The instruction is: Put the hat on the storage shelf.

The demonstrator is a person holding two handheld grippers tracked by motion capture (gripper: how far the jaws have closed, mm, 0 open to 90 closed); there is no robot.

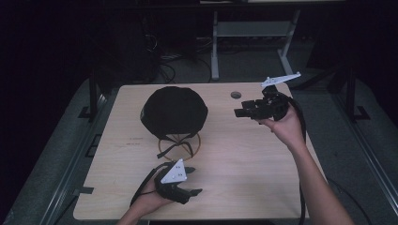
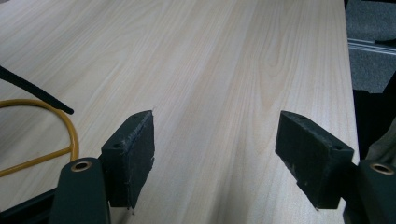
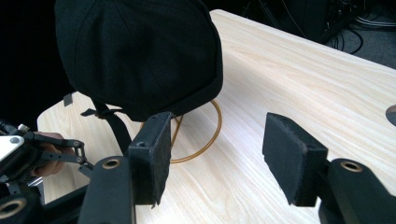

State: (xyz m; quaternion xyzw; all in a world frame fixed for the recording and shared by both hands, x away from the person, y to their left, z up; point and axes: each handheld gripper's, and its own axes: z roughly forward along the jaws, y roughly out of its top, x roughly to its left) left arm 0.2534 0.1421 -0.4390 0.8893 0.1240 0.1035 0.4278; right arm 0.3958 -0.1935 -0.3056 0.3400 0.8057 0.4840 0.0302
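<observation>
A black cap [image 1: 173, 110] sits on a yellow wire stand [image 1: 180, 143] left of the table's middle. Its strap [image 1: 176, 146] hangs down inside the stand's ring. My left gripper [image 1: 193, 180] rests low near the table's front edge, just in front of the stand, open and holding nothing. In the left gripper view the jaws [image 2: 217, 123] stand wide apart over bare wood, with the ring [image 2: 70, 135] and a strap end [image 2: 37, 91] at the left. My right gripper [image 1: 238, 112] hangs above the table to the right of the cap, open and empty. Its own view has the cap [image 3: 140, 56] ahead.
The light wooden table [image 1: 234, 178] has a round cable hole [image 1: 236, 95] near its far edge, beside the right gripper. Behind the table stand a white metal frame [image 1: 215, 42] and loose cables on the floor. The surroundings are dark.
</observation>
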